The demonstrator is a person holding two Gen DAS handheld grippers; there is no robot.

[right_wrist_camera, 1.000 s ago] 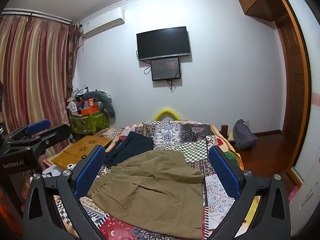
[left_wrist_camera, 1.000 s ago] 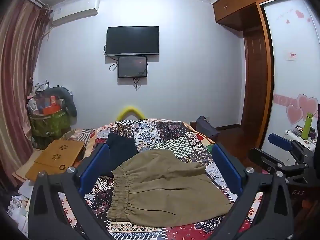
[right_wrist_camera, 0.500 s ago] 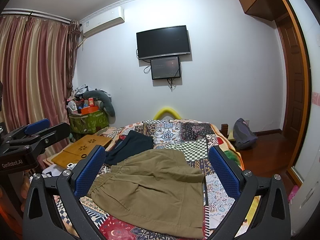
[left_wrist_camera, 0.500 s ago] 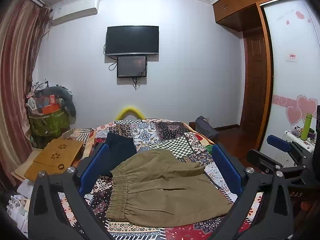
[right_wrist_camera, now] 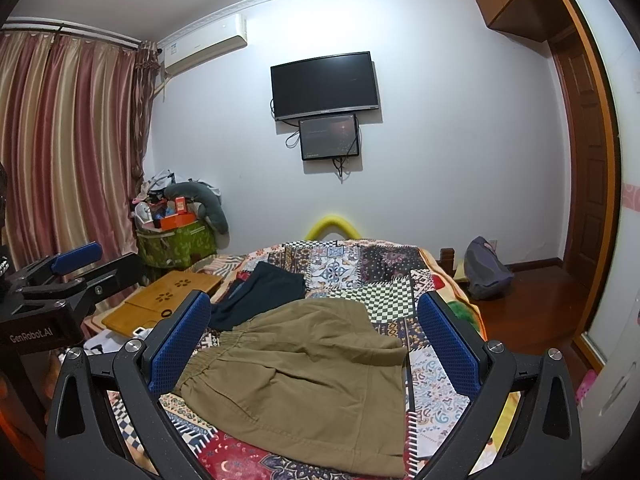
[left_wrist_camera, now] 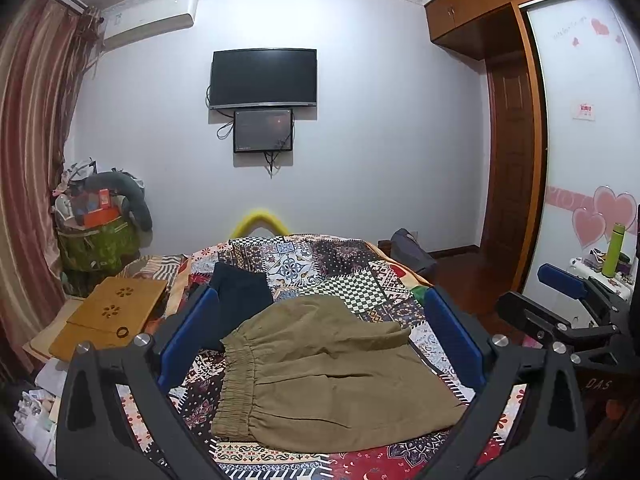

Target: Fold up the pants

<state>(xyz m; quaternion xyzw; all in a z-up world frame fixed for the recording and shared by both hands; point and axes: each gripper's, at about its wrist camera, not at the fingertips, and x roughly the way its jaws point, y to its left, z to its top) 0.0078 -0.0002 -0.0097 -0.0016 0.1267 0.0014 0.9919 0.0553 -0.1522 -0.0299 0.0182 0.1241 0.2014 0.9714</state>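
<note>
Olive-brown pants (left_wrist_camera: pixel 332 376) lie folded on the patchwork bed cover (left_wrist_camera: pixel 320 264), elastic waistband to the left; they also show in the right wrist view (right_wrist_camera: pixel 304 376). My left gripper (left_wrist_camera: pixel 320 320) is open and empty, held above the near edge of the pants. My right gripper (right_wrist_camera: pixel 316 320) is open and empty, also above the pants. The right gripper shows at the right of the left wrist view (left_wrist_camera: pixel 560 304). The left gripper shows at the left of the right wrist view (right_wrist_camera: pixel 64 280).
A dark folded garment (left_wrist_camera: pixel 236 292) lies behind the pants. A wooden lap desk (left_wrist_camera: pixel 108 316) sits left of the bed, with a green basket (left_wrist_camera: pixel 96 244) of clutter behind it. A backpack (right_wrist_camera: pixel 486 268) stands on the floor at right. A green bottle (left_wrist_camera: pixel 614 250) stands far right.
Both grippers have risen slightly and drifted; the pants look a little lower in both views. The pants have not moved on the bed.
</note>
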